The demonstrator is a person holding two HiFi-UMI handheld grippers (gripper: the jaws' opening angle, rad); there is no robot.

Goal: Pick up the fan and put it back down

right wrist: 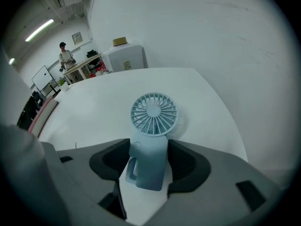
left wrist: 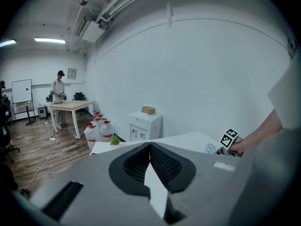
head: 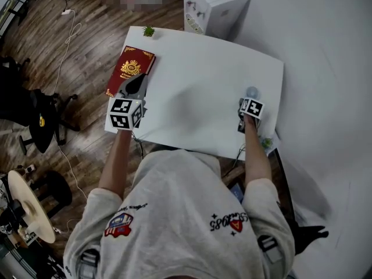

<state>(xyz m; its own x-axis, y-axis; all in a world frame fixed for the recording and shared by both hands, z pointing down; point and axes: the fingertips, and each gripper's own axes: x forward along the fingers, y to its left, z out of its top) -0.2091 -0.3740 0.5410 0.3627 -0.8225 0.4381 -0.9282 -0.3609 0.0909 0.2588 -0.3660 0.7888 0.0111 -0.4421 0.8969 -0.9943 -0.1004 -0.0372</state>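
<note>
A light blue handheld fan (right wrist: 153, 119) rests on the white table (right wrist: 89, 112), its round grille pointing away from me. My right gripper (right wrist: 149, 147) points steeply down over it, and both jaws press the sides of the fan's handle. In the head view the fan (head: 251, 91) is near the table's right edge, just beyond the right gripper (head: 249, 99). The left gripper (head: 135, 81) hovers at the table's left edge with its jaws closed together and nothing held. In the left gripper view its jaw tips meet at the left gripper (left wrist: 150, 146), and the fan (left wrist: 210, 148) shows far right.
A red booklet (head: 131, 70) lies on the table's left corner, just beyond the left gripper. A small green plant (head: 149, 32) stands at the far left corner. A white cabinet (head: 212, 7) stands behind the table, with water bottles (left wrist: 101, 128) on the floor and a person (left wrist: 58, 98) at another table.
</note>
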